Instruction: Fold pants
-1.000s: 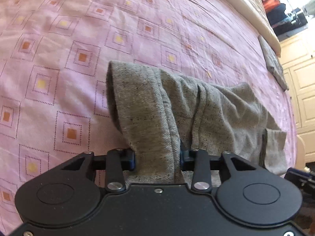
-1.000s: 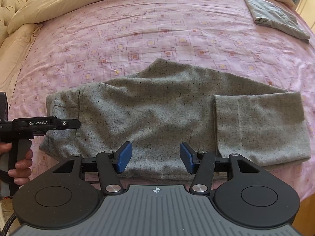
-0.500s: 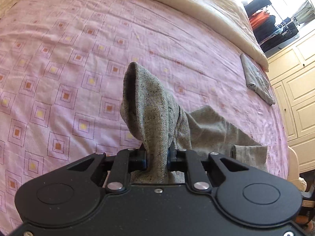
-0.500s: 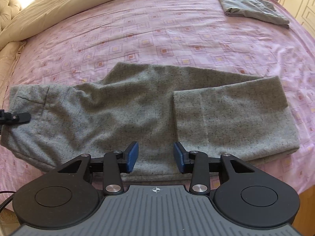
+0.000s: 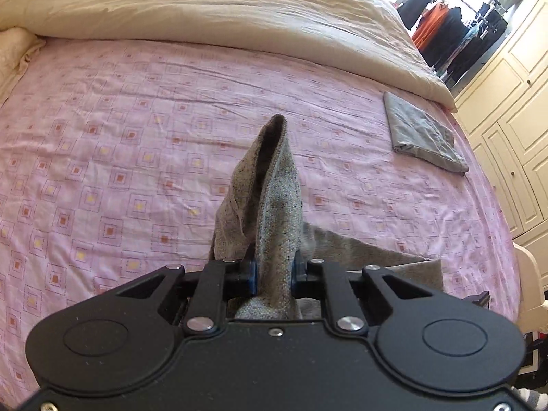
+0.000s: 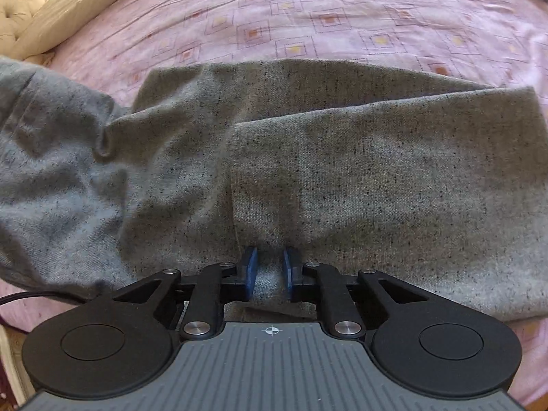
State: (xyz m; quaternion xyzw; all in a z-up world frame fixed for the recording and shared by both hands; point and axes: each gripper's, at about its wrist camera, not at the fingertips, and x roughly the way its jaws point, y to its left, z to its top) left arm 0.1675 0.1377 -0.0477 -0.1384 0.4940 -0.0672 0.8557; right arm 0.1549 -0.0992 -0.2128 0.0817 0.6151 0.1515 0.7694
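Observation:
Grey speckled pants [image 6: 342, 157] lie across the pink patterned bed sheet [image 6: 342, 27], their right end folded over on itself. My left gripper [image 5: 274, 270] is shut on the pants' left end [image 5: 274, 205] and holds it up off the bed, so the cloth stands up in a peak. That lifted end shows at the left of the right wrist view [image 6: 51, 157]. My right gripper [image 6: 269, 265] is low against the pants' near edge, its blue pads [image 6: 250, 267] narrowly apart with a ridge of cloth between them.
A folded grey garment [image 5: 421, 133] lies at the far right of the bed. A cream duvet [image 5: 239, 10] is bunched along the head of the bed. White wardrobe doors [image 5: 513, 120] stand to the right. A cable [image 6: 30, 296] trails at the left.
My left gripper has closed on the pants' end and lifted it higher. My right gripper has moved down and forward onto the pants' near edge, and its pads have narrowed.

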